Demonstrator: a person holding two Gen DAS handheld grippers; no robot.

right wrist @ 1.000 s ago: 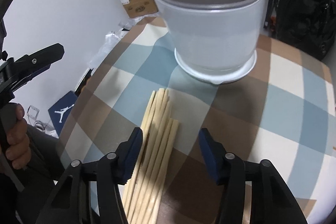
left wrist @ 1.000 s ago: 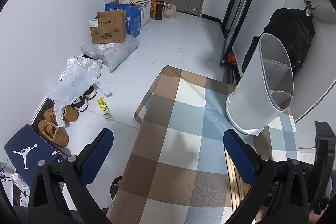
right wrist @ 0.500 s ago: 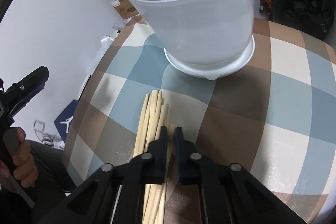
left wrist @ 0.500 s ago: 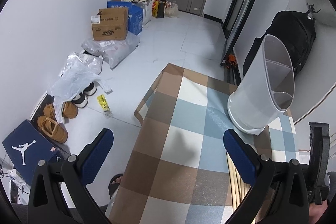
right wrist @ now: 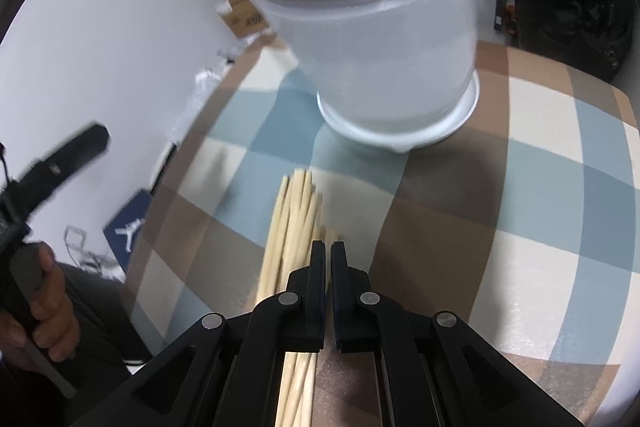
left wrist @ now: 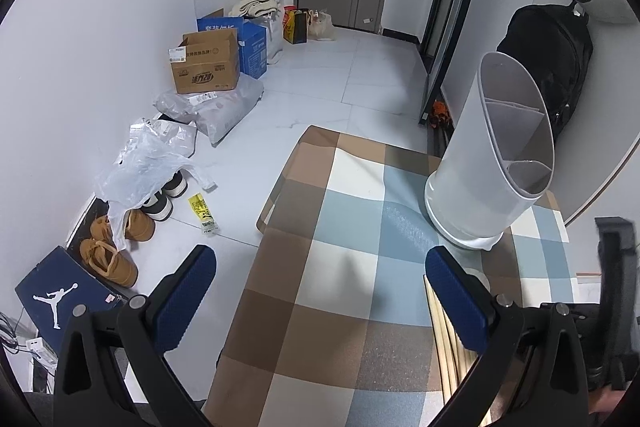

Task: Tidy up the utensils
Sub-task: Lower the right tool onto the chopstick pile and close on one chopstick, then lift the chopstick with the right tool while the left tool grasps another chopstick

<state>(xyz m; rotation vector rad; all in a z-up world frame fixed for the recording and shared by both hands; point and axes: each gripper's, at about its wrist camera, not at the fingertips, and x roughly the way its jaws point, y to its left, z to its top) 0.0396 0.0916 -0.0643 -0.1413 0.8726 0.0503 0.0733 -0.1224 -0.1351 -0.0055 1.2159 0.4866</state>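
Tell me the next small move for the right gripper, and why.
Probably lift it straight up a little. The right gripper has its jaws nearly shut over the chopsticks lying on the tablecloth, and the holder stands just ahead, empty. Whether a stick is really pinched cannot be told; a small lift would show it.

Pale wooden chopsticks [right wrist: 294, 223] lie bundled flat on the checked cloth, tips toward my white holder [right wrist: 380, 27]. It stands upright just beyond, its inside divided into compartments.

Left gripper [left wrist: 320, 291] spread wide — right gripper [right wrist: 328, 259] pinched.
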